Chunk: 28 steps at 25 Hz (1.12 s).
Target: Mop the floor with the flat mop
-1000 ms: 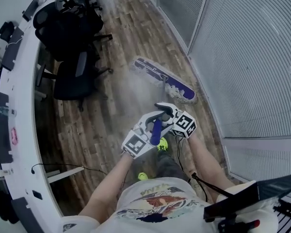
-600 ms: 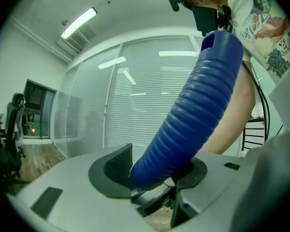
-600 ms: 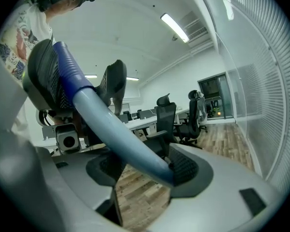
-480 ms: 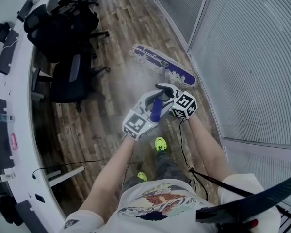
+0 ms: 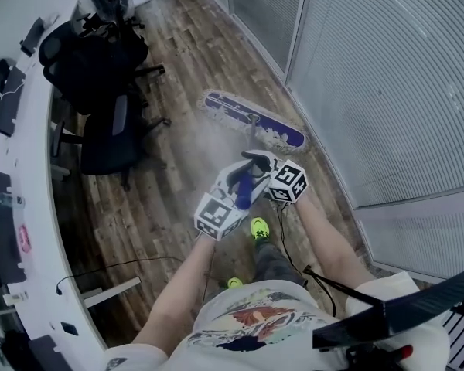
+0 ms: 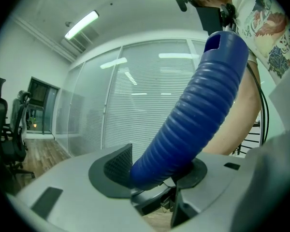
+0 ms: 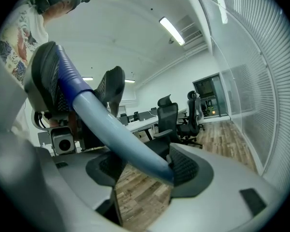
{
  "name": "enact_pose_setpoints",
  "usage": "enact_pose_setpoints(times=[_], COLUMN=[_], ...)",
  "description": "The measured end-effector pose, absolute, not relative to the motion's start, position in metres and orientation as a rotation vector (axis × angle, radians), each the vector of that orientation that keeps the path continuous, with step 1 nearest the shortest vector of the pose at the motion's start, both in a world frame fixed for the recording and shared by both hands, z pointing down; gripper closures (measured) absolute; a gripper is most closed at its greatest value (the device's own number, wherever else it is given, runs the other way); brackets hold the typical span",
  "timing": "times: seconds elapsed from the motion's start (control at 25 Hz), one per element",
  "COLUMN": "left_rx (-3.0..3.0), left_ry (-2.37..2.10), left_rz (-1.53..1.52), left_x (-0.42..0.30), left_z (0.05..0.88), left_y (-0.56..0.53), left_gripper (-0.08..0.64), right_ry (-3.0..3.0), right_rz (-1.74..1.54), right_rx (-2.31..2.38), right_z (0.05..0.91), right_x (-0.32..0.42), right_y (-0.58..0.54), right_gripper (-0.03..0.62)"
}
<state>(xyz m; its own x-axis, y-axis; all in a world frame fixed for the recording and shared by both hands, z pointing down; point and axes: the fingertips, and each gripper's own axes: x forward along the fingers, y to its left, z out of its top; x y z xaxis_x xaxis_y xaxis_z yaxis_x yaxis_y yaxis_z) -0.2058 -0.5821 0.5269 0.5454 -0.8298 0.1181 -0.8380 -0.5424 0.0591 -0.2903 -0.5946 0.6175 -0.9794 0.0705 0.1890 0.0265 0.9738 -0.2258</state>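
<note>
At the floor's [image 5: 170, 184] edge by the glass wall [image 5: 387, 91], the mop head [image 5: 253, 122] lies flat. Left gripper [image 6: 157, 170] clamps the ribbed grip [image 6: 198, 105], right gripper [image 7: 140, 166] the smooth pole [image 7: 116, 139]: probably light, stiff, slippery.

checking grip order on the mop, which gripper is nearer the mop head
Right. The right gripper clamps the handle lower down, closer to the mop head; the left gripper holds the handle's ribbed top end, farther from it.

The wood floor [image 5: 178, 180] carries the flat mop head [image 5: 251, 120] and black chairs [image 5: 100, 134].
</note>
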Motion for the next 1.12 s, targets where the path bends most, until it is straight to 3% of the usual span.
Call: enact_pose_setpoints(times=[0.32,0.56,1.12], left_rx=[2.697,2.715,2.812], left_ry=[-1.374,-1.352,-1.279], left_rz=[0.109,0.108,0.171], left_x=[-0.171,-0.159,-0.141], left_z=[0.513,0.51,0.488], left_y=[-0.393,-0.314,-0.357], left_gripper=[0.377,0.379,0.377], right_ry=[-2.903,-2.883,-2.908], right_rz=[0.328,0.308,0.358], right_rx=[-0.002,-0.002,0.019], right_z=[0.607,0.605,0.59], right_x=[-0.253,-0.241,-0.23], right_y=[-0.408,-0.329,-0.373], right_gripper=[0.344,0.344,0.344])
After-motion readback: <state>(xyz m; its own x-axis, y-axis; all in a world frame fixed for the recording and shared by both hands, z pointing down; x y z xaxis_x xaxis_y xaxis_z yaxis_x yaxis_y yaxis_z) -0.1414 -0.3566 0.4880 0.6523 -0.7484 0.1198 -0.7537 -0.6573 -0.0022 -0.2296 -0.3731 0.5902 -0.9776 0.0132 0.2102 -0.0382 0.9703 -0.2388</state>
